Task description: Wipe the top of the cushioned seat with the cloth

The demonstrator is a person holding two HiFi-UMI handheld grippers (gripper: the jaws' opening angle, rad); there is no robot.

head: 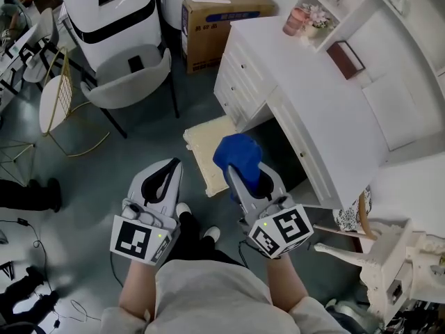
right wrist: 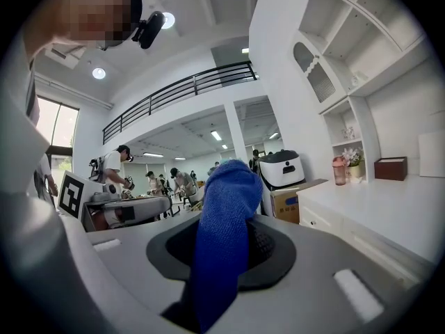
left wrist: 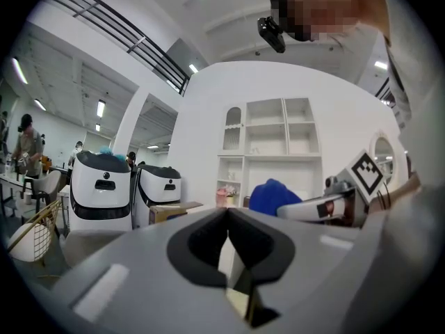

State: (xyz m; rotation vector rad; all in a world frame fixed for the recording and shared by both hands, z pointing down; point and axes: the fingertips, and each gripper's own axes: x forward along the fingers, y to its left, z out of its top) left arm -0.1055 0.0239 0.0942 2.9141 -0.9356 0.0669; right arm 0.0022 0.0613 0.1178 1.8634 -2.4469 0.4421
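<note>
The cream cushioned seat [head: 205,145] stands on the floor, half tucked under the white desk [head: 327,96]. A blue cloth [head: 238,155] bunches out of my right gripper [head: 249,177], which hovers over the seat's right part and is shut on it. In the right gripper view the cloth [right wrist: 222,235] stands up between the jaws of the right gripper [right wrist: 222,221]. My left gripper [head: 172,167] hangs left of the seat, its jaws together and empty. In the left gripper view the left gripper [left wrist: 227,218] is shut, with the cloth [left wrist: 272,195] seen beyond it.
A pink vase [head: 302,19] and a brown box [head: 345,59] sit on the desk. A cardboard box [head: 208,26], two white machines [head: 111,12], a grey chair [head: 132,82] and a gold wire chair [head: 55,103] stand behind. A white carved chair [head: 389,256] is at lower right.
</note>
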